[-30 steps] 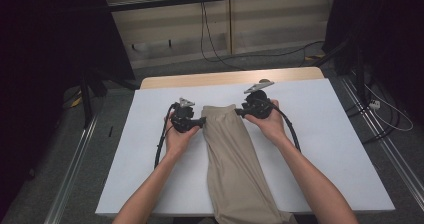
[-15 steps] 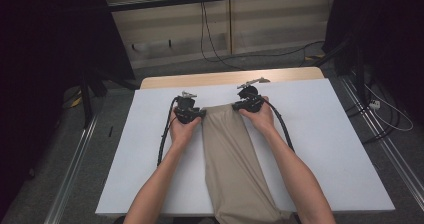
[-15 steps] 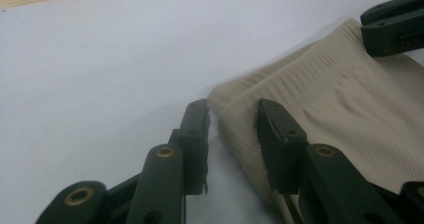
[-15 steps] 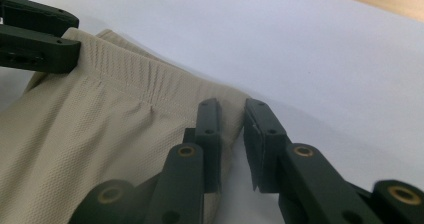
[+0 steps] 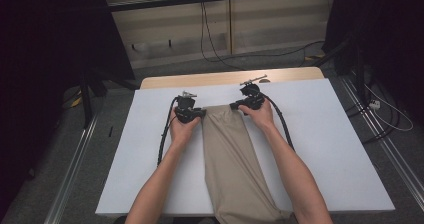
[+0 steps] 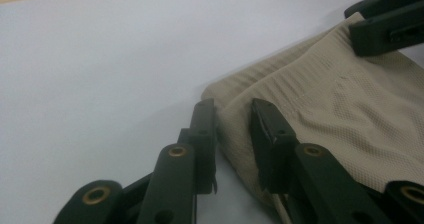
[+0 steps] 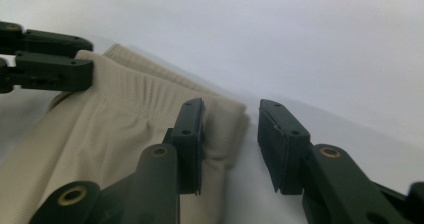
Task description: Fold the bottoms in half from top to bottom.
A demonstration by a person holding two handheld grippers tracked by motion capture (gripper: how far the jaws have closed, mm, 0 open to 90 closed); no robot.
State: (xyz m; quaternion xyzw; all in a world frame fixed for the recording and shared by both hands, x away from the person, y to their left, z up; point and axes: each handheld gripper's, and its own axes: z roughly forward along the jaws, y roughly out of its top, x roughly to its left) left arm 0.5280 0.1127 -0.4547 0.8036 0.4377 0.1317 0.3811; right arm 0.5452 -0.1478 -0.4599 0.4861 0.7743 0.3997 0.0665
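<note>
A pair of beige knit trousers [image 5: 231,156] lies folded lengthwise into one long, narrow strip on a white table top. The strip runs from the near edge of the table, where its lower end hangs over, away to about the table's middle. Its far end is the waistband [image 6: 320,66], a ribbed, stretchy band with two stacked folded layers showing at the corner. The fabric below it has a fine mesh-like texture and lies mostly flat, with soft wrinkles.
</note>
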